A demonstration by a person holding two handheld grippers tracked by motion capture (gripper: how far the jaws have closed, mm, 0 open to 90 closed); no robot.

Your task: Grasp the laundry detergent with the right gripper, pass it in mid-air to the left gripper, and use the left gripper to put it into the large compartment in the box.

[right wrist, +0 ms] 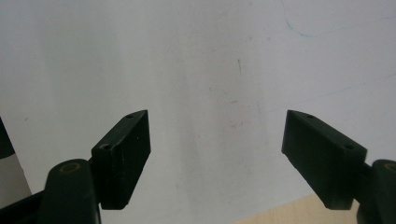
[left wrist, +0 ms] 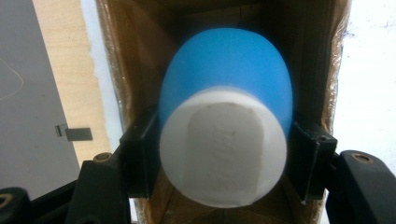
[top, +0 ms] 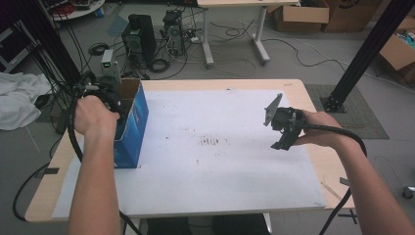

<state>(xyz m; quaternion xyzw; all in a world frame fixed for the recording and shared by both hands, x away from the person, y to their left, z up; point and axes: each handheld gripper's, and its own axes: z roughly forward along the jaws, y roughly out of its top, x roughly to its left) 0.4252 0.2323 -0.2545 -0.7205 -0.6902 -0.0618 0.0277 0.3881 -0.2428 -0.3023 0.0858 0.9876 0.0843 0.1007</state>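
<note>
Pale wooden table (top: 313, 161) under a large white sheet (top: 210, 161), faintly stained with reddish specks near the middle. Open-topped blue cardboard box (top: 131, 128) at the sheet's left edge, brown inside. Left gripper (left wrist: 223, 144) at the mouth of that box, jaws closed against both sides of a blue plastic bottle with a white cap (left wrist: 224, 140), cap end toward the camera, bottle body down inside the box. Left hand (top: 94, 115) beside the box top in the high view. Right gripper (right wrist: 217, 149) held above bare white sheet toward the table's right side, jaws spread wide, gripping nothing; right hand (top: 320, 128) behind it. Grey floor beyond: computer towers (top: 139, 36), loose black cables, brown cardboard cartons (top: 301, 14), a second desk's legs, white cloth (top: 19, 98) at far left.
</note>
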